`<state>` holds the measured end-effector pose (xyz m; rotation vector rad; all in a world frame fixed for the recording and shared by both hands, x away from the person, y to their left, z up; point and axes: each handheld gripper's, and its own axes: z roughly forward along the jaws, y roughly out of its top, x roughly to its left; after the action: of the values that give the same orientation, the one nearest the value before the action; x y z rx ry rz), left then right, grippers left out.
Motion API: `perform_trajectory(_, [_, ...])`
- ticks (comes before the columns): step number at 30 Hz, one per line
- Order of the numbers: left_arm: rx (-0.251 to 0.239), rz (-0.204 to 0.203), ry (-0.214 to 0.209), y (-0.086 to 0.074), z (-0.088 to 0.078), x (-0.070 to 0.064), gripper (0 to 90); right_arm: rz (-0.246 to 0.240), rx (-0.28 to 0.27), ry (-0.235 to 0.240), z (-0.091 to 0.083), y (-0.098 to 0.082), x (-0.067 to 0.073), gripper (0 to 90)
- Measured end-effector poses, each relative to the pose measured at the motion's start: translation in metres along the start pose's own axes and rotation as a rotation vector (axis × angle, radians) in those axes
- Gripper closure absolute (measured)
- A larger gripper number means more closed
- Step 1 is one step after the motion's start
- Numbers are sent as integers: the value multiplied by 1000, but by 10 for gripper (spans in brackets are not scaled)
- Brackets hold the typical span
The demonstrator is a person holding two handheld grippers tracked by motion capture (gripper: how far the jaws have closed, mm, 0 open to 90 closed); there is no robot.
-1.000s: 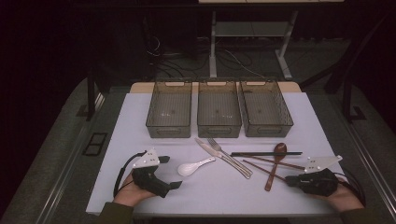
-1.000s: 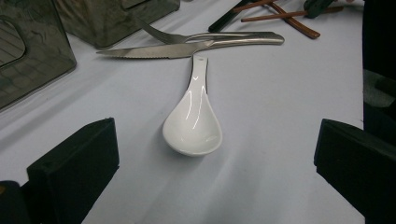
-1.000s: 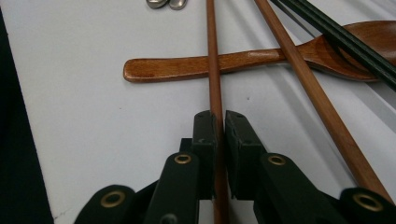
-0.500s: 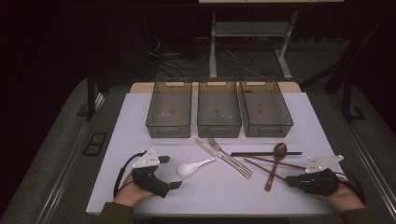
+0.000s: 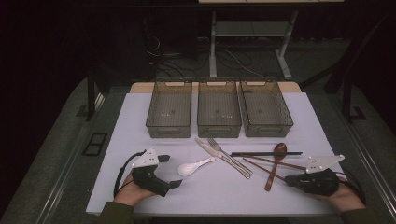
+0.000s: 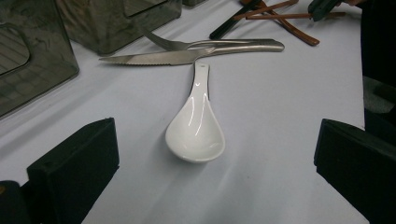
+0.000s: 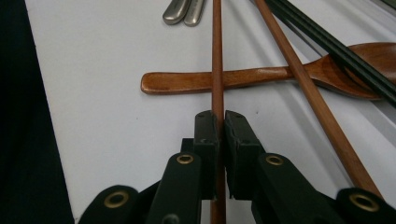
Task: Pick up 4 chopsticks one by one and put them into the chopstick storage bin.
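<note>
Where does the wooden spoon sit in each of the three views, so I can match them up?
High view: the wooden spoon lies right of centre, bowl toward the bins, crossed by chopsticks.
Left gripper view: I cannot make it out among the brown sticks at the top edge.
Right gripper view: it lies level across the middle, under the brown chopstick that the right hand-held gripper clamps.
Shared landmark: the steel knife handle.

Bare tabletop (image 5: 140, 121) lies open along the left side and along the near edge between the two hands. Three bins (image 5: 218, 109) stand side by side across the far half, blocking passage there. White spoon (image 6: 196, 123) lies between the wide-set jaws of the left tongs (image 6: 210, 168), free room on both sides. Knife (image 5: 219, 156) and fork (image 5: 229, 156) lie just beyond. Crossed chopsticks (image 7: 299, 70) and wooden spoon (image 7: 243, 79) crowd the space ahead of the right tongs (image 7: 222, 135).
</note>
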<state>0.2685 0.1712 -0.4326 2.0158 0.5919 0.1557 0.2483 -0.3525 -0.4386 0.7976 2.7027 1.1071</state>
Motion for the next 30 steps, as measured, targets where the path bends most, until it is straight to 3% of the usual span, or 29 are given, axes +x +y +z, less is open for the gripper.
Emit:
perform_trajectory(25, [12,0,7,1,3,0,0,26,-59,16,-1,16,2,841])
perform_trajectory(30, [7,-7,10,0,2,0,0,35,-91,29,-1,21,2,841])
